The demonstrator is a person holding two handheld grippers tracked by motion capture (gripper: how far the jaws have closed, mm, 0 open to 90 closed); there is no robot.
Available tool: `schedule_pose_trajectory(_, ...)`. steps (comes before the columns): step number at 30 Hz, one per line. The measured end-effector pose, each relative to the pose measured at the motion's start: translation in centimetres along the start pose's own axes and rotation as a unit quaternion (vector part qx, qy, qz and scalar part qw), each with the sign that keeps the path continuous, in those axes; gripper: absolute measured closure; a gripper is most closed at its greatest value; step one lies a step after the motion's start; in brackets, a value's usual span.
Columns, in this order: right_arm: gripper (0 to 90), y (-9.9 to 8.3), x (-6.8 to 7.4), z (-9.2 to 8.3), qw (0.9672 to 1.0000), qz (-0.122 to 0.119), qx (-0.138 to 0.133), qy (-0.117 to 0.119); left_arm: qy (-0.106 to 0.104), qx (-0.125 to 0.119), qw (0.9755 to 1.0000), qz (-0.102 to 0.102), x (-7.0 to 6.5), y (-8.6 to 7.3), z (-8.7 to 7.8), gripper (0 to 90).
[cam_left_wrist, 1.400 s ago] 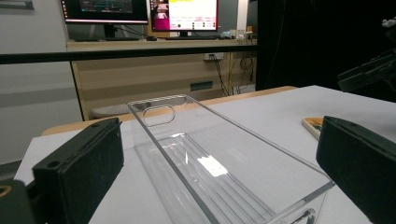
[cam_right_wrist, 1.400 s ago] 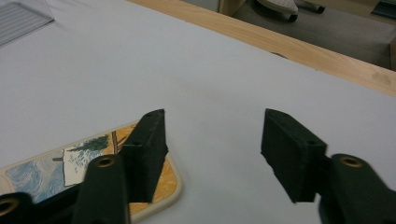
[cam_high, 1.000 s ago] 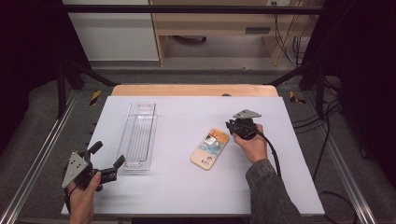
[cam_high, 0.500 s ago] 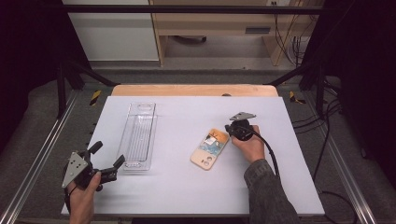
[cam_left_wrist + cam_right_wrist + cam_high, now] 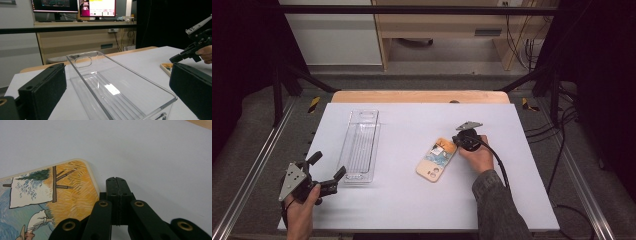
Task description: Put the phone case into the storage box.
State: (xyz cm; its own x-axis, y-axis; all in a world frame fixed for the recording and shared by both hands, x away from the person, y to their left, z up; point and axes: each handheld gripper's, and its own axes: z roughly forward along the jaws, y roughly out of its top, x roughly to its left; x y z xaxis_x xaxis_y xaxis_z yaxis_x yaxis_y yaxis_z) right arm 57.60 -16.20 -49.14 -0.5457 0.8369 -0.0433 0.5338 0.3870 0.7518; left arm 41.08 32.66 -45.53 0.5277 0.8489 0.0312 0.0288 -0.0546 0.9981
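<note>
Resting low—right claw (image 5: 116,182) closed beside phone case (image 5: 437,158); left claw (image 5: 326,168) wide, empty.

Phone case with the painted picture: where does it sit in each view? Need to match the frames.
High view: phone case lies flat right of centre on the white table, beside the right tongs.
Left gripper view: only its corner peeks out at the right edge, beyond the clear tray.
Right gripper view: it covers the lower left, next to the shut jaws.
Shared landmark: the white tabletop.
</note>
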Motion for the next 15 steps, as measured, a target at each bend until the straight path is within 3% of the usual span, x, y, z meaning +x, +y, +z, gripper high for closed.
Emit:
schedule_pose_trajectory(8, 90.0, 0.0, 0.6, -0.3, 0.9995, -0.012, 0.01, 0.027, 0.001, 0.0, 1.0, 0.0, 0.0, 0.0, 0.0, 0.7)
schedule_pose_trajectory(15, 90.0, 0.1, 2.0, -0.7, 0.9982, -0.029, 0.021, 0.048, 0.0, 0.0, 1.0, 0.001, 0.0, 0.0, 0.0, 0.7)
